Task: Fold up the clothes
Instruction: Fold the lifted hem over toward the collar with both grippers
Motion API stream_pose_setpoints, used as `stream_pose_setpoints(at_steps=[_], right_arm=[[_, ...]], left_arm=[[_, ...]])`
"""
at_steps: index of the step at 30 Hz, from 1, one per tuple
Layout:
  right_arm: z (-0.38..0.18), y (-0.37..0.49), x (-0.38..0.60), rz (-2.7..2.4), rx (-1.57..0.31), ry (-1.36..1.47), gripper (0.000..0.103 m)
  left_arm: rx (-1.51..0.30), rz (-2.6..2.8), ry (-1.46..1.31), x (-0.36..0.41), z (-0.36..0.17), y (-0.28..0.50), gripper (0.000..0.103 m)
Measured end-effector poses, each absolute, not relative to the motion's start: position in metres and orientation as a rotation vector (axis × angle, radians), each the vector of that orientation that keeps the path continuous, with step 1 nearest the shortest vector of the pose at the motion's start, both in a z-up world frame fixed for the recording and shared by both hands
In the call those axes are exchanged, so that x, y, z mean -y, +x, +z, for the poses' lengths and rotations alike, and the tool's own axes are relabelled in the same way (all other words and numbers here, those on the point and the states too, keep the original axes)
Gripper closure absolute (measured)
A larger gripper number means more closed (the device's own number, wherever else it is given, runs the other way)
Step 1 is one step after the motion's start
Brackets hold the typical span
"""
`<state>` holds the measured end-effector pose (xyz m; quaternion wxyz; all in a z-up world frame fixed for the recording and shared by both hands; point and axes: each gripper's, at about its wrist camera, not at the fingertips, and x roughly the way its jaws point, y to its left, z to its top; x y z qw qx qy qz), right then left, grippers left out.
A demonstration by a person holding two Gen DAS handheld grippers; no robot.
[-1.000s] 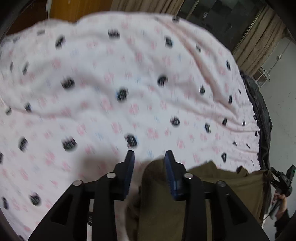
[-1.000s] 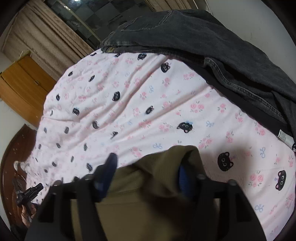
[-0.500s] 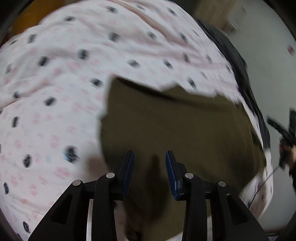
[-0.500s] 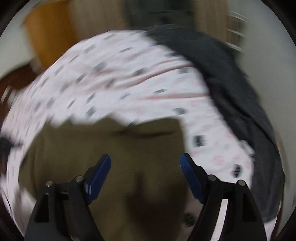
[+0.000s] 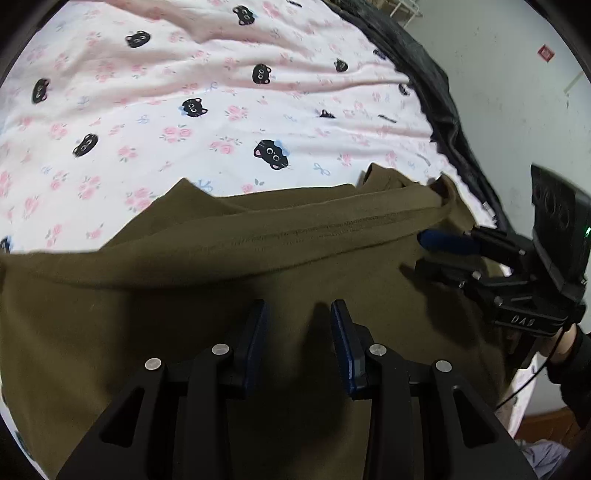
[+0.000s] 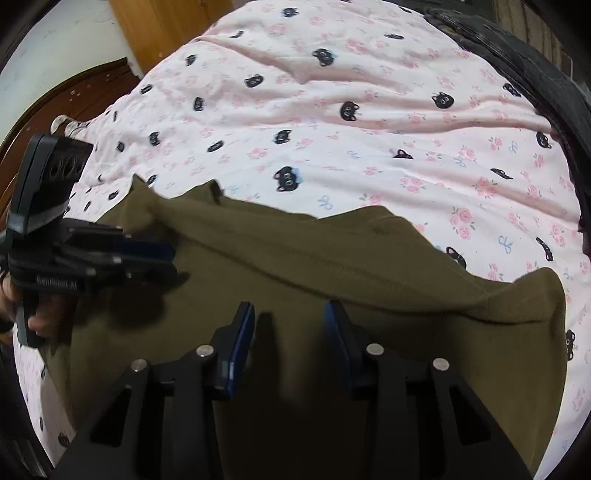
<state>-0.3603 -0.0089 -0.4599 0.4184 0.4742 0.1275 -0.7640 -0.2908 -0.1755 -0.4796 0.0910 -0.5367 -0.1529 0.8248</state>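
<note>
An olive green garment (image 5: 221, 302) lies spread on the pink cat-print bedsheet (image 5: 184, 92), with its far part folded over along a stitched hem. My left gripper (image 5: 297, 310) hovers over the near cloth, fingers parted, nothing pinched between them. It also shows at the left of the right wrist view as the left gripper (image 6: 173, 260). My right gripper (image 6: 290, 308) stands open over the same garment (image 6: 332, 266), and appears at the right in the left wrist view as the right gripper (image 5: 419, 254), near the hem's end.
Dark denim clothes (image 6: 535, 62) lie along the bed's far right edge, also seen as the dark clothes (image 5: 436, 85). A wooden headboard (image 6: 55, 107) and a wooden cupboard (image 6: 159, 22) stand at the left. A person's hand (image 6: 37, 321) holds the left gripper.
The olive garment, bunched at both grippers a second ago, has been flung out flat over the sheet. Both grippers now sit lower over it, and the right gripper's fingers stand closer together.
</note>
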Motion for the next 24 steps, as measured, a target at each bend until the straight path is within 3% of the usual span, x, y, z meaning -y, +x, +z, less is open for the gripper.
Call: stream_pose_setpoints(at_steps=[8, 15, 22, 23, 24], right_arm=[[-0.453, -0.399, 0.027, -2.014, -0.323, 1.149, 0.065], [-0.422, -0.428, 0.023, -2.12, -0.291, 1.111, 0.065], [-0.39, -0.383, -0.054, -2.176, -0.238, 1.1, 0.062], [-0.386, -0.372, -0.067, -2.181, -0.231, 1.103, 0.058], [-0.383, -0.358, -0.085, -2.182, -0.212, 1.115, 0.048]], left_arm=[[0.424, 2.541, -1.58, 0.194, -0.466, -0.339, 0.072], [0.528, 2.67, -1.511, 0.231, -0.434, -0.35, 0.072], [0.402, 2.741, -1.577, 0.239, -0.409, -0.237, 0.071], [0.401, 2.744, -1.597, 0.238, -0.407, -0.215, 0.069], [0.398, 2.751, -1.624, 0.238, -0.407, -0.193, 0.067]])
